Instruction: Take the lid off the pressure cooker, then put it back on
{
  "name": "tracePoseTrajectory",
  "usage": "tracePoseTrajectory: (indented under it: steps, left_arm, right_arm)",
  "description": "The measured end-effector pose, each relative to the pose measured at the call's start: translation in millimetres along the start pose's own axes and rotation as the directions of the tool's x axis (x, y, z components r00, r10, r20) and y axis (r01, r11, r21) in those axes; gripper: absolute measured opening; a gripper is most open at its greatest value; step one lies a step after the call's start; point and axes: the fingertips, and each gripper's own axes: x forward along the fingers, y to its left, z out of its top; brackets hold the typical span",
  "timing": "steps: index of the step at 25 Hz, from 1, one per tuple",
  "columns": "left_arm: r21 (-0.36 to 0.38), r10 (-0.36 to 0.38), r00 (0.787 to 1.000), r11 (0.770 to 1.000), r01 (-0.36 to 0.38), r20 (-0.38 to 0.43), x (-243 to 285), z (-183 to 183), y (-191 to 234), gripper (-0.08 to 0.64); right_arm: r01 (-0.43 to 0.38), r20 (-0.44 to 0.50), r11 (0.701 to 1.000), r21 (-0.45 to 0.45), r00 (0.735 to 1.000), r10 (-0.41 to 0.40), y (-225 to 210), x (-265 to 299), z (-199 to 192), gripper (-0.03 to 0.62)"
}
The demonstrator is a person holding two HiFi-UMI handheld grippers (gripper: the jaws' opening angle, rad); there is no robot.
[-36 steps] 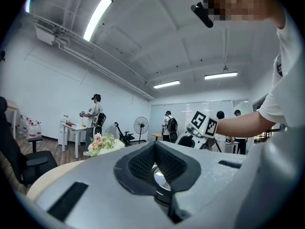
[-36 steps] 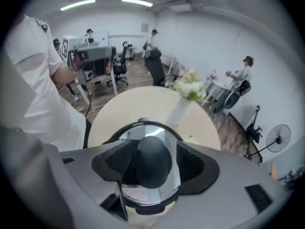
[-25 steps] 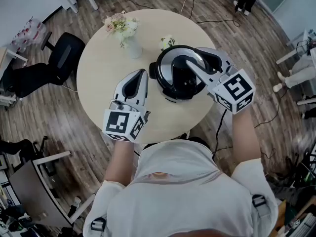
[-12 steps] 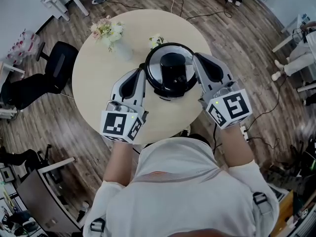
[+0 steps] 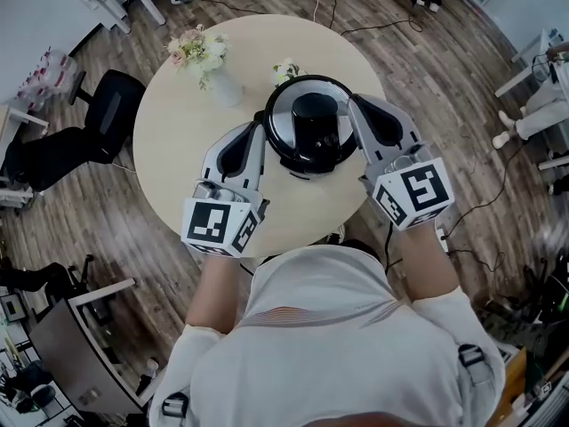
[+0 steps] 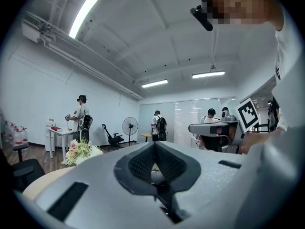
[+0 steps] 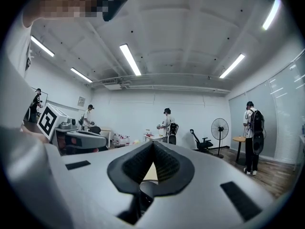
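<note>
person in a pale shirt (image 5: 324,327) stands at the near edge of a round tabletop (image 5: 182,140), one tool in each hand, both held about level.

left tongs (image 5: 260,129): marker cube (image 5: 219,225) nearest the body, jaws pointing away across the tabletop. in the left gripper view the left tongs (image 6: 154,144) have their tips pressed together, nothing between them.

right tongs (image 5: 353,101): marker cube (image 5: 415,194) near the wrist. the right gripper view shows the right tongs (image 7: 152,143) closed to a point, also empty.

pressure cooker (image 5: 309,134) sits on the tabletop between the two tools, a little right of centre. lid (image 5: 283,123) is on the pot, black knob (image 5: 314,118) in the middle. each tip lies just beside the rim, left and right; cannot tell if either touches.

further on: vase of flowers (image 5: 204,53) at the far left of the tabletop, a smaller white bloom (image 5: 286,72) just behind the cooker.

beyond the tabletop: black office chair (image 5: 116,103) on the wood floor to the left, a standing fan (image 6: 128,126), several other people across the room.
</note>
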Motion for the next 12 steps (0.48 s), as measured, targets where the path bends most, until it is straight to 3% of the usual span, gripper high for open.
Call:
tracePoseTrajectory:
  steps: [12]
  left_arm:
    - [-0.002,0.026,1.000,1.000,-0.026,0.018,-11.3,3.7,7.1,0.006]
  right_arm:
    - [-0.011,-0.003,1.000,0.011,1.000,0.011,4.6,2.4,-0.1,-0.002]
